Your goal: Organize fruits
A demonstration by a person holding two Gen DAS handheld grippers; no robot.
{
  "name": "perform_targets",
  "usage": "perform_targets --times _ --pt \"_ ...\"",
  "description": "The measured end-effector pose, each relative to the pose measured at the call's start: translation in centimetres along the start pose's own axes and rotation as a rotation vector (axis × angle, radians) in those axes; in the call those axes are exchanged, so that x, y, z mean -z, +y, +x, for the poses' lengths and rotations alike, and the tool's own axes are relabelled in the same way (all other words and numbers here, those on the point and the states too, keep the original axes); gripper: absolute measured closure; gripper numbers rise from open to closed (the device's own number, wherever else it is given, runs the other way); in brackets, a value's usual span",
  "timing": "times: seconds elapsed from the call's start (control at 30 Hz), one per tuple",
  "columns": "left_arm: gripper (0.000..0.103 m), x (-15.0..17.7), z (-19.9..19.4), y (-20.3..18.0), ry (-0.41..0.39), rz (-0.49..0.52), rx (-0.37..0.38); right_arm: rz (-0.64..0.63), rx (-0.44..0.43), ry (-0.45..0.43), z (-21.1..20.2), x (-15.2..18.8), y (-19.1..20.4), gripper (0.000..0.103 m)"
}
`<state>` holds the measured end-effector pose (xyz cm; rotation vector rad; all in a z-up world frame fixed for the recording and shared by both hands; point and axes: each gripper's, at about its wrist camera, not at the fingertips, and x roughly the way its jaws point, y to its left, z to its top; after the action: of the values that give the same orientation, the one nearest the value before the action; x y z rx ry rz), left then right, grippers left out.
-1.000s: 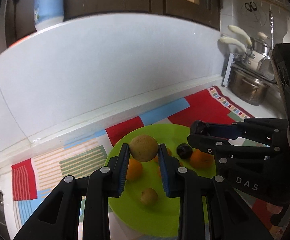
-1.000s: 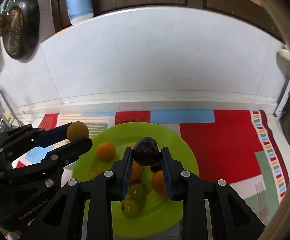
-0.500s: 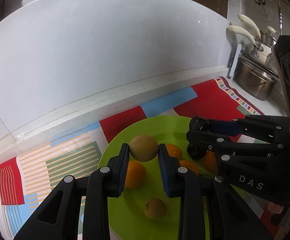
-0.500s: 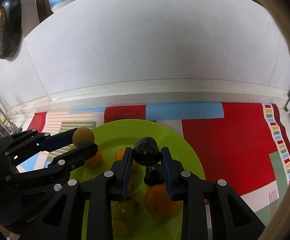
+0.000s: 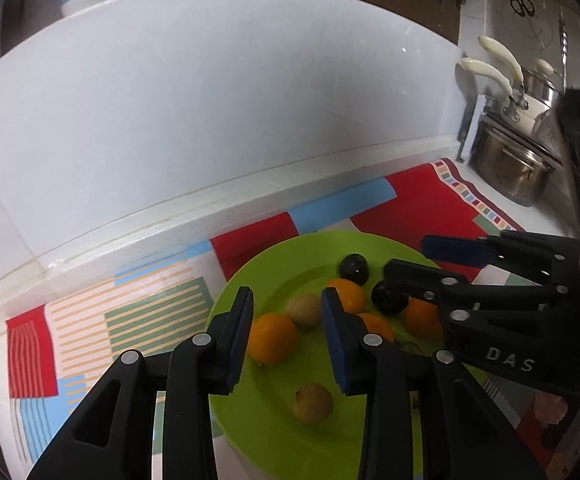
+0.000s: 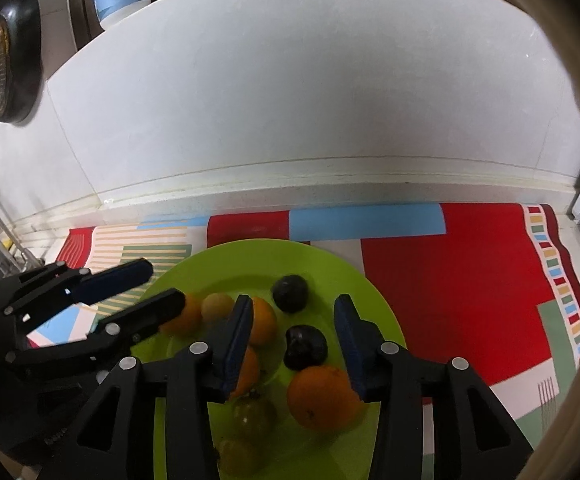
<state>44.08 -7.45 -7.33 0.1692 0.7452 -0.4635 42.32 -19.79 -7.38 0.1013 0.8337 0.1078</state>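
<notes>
I'm looking at a white kitchen counter [image 5: 541, 216] against a plain white backsplash [image 6: 290, 100], with a patchwork mat [image 6: 449, 280] in red, blue and striped blocks spread over it. A steel pot [image 5: 509, 164] sits off at the far right in the left wrist view, and a dark round pan [image 6: 6, 60] hangs at the left in the right wrist view.

Compared with a second ago, both sets of jaws have just been opening. The tan fruit [image 5: 303, 311] that my left gripper [image 5: 287, 312] carried now lies on the green plate [image 5: 274, 440], and the dark fruit [image 6: 305, 347] that my right gripper [image 6: 293, 332] carried is down there too.

My left gripper's blue pads stand apart with nothing pressed between them; the tan fruit shows in the gap, resting on the plate beside an orange [image 5: 272, 338]. My right gripper's pads are likewise apart, clear of the dark fruit lying between them on the plate. Further out on the plate are a second dark fruit [image 6: 290, 293], more oranges, another tan fruit [image 5: 313, 403] and a greenish one [image 6: 254, 416].
</notes>
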Motion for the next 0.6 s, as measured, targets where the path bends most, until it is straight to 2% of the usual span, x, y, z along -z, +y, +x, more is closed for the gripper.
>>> perform_targets --times 0.17,0.3,0.47,0.6 --pt "0.067 0.1 -2.9 0.0 -0.032 -0.045 -0.026 -0.012 0.030 -0.045 -3.2 0.8 0.4 0.060" --pt "0.060 0.2 -5.9 -0.5 -0.076 -0.056 -0.054 -0.012 0.041 -0.071 -5.1 1.2 0.7 0.060" --pt "0.058 0.5 -9.7 -1.2 -0.122 -0.078 -0.074 -0.014 0.049 -0.123 -9.1 2.0 1.3 0.060" --pt "0.049 1.2 -12.6 -2.0 -0.153 -0.076 -0.093 -0.013 0.049 -0.156 -11.9 2.7 1.7 0.060"
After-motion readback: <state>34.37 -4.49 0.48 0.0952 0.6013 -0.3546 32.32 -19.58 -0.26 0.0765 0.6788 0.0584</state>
